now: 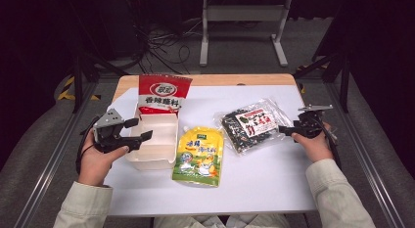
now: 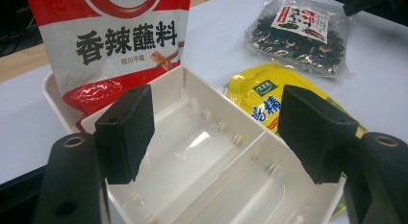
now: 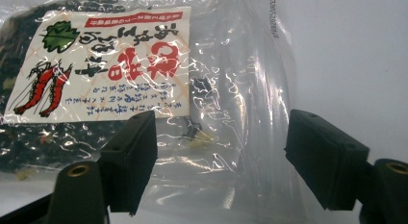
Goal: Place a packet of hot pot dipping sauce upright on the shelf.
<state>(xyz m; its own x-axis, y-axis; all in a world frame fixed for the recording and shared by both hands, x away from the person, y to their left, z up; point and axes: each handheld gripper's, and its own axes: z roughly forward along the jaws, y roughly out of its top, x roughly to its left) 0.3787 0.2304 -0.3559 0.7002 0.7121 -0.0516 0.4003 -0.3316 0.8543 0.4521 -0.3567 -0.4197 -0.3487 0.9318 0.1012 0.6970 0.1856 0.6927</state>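
My jaws at the clear bag's edge

My right gripper [image 3: 219, 161] stands with jaws apart, the crinkled end of the clear seaweed bag [image 1: 250, 124] lying between them unpinched; my left gripper [image 2: 216, 137] hangs open over the empty white divided box [image 1: 152, 140]. Beyond it lies the yellow pouch [image 2: 269, 96], and the red sachet [image 2: 115, 46] leans upright in the box's far end.
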